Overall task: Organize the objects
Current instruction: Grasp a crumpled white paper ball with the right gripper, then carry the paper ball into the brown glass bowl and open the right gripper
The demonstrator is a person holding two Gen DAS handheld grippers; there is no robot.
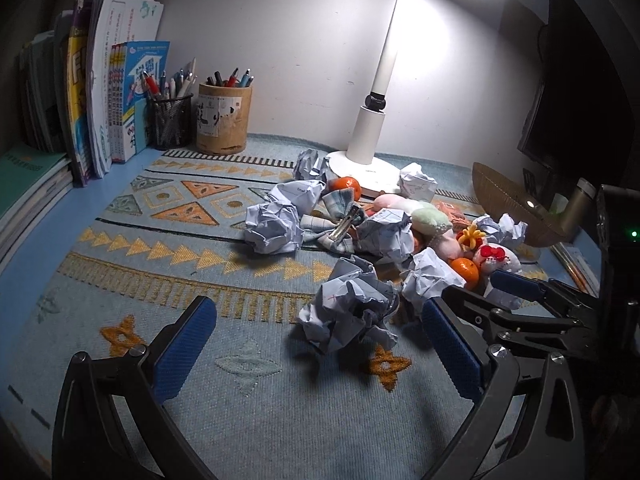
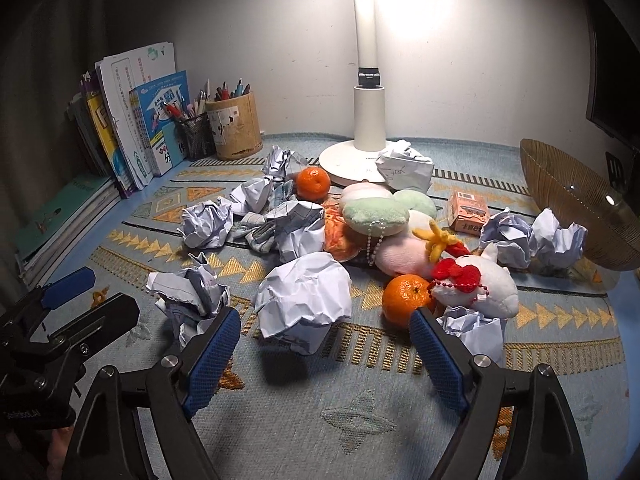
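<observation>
A heap of clutter lies on the patterned mat [image 2: 280, 420]: several crumpled paper balls, two mandarins [image 2: 313, 183] [image 2: 404, 300], plush toys [image 2: 376, 212] and a checked cloth with a hair clip [image 1: 344, 228]. My right gripper [image 2: 324, 316] stands open around a large paper ball [image 2: 304, 296], and its blue pads do not touch the ball. My left gripper [image 1: 318, 306] is open too, with another crumpled paper ball [image 1: 348, 312] just beyond its fingertips. Each gripper shows in the other's view: the right gripper [image 1: 488, 292] and the left gripper [image 2: 86, 300].
A white lamp [image 2: 370, 120] stands at the back centre. At the right is an amber glass bowl [image 2: 580, 208], with a small orange box [image 2: 468, 210] near it. Pen holders [image 1: 224, 120] and upright books [image 1: 108, 100] line the back left. A dark monitor [image 1: 580, 80] stands at the far right.
</observation>
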